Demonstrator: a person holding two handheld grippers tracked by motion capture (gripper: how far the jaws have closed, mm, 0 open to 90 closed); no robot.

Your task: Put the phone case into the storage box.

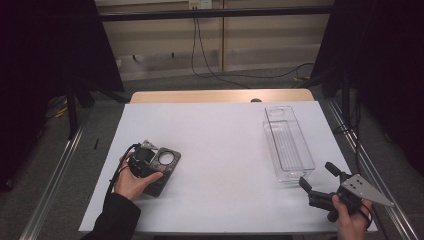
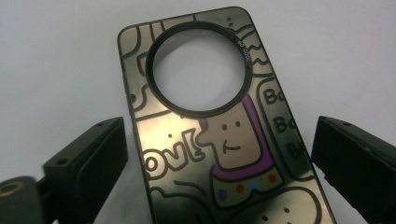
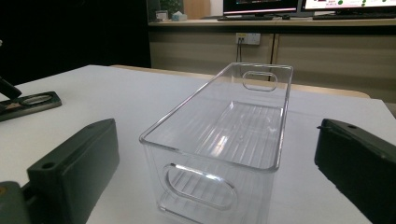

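The left gripper (image 2: 219, 154) is being held spread astride a phone case (image 2: 219, 126) lying at the table's (image 1: 225, 135) seven o'clock, its long axis pointing toward one o'clock, cartoon-printed with a round cutout.

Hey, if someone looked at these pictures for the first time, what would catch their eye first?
Probably the cartoon-covered phone case with its big round cutout, lying flat at the table's near left between the open jaws of the left gripper. Next, the empty clear plastic bin standing at the right, with the right gripper open just short of its near end.
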